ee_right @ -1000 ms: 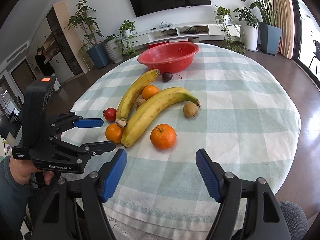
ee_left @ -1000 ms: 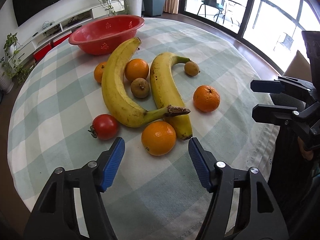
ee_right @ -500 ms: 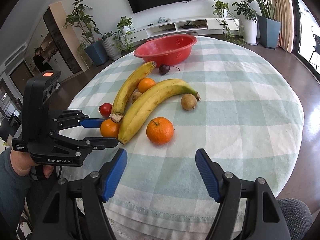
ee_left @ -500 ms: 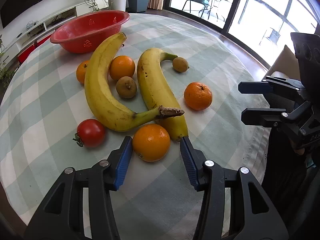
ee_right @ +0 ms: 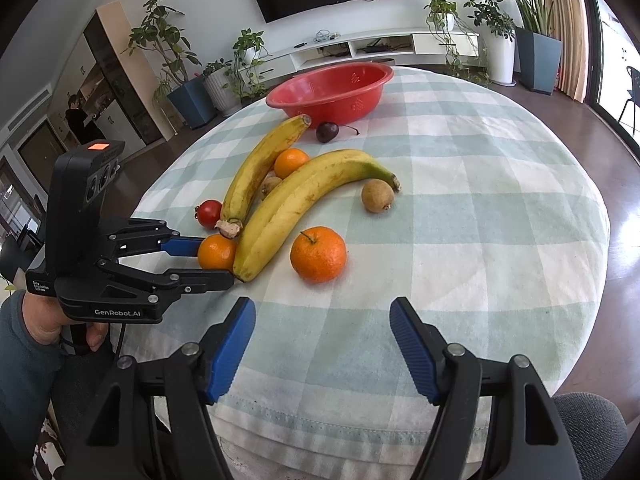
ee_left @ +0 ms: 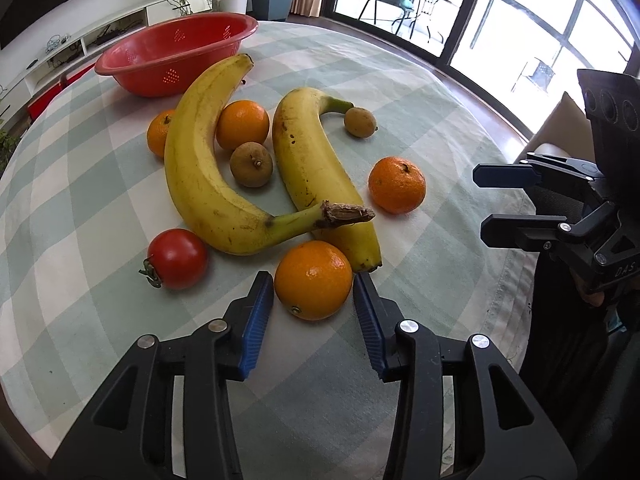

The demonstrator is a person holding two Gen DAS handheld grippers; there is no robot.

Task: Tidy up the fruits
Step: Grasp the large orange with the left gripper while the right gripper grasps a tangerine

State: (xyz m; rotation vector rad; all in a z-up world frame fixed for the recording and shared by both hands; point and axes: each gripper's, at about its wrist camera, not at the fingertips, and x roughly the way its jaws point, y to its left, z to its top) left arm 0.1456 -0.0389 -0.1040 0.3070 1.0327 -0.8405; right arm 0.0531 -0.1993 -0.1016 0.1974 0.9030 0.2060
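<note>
Left gripper (ee_right: 218,258) housing reads "GenRobot.AI".

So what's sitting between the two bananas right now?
In the left wrist view, an orange and a brown longan-like fruit lie between the left banana and right banana.

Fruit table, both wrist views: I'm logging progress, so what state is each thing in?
Left gripper: jaws just closing around near orange, grip unclear.
Right gripper: open, empty.
Red bowl: upright, no fruit visible inside.
Bananas: unpeeled, on the tablecloth.
</note>
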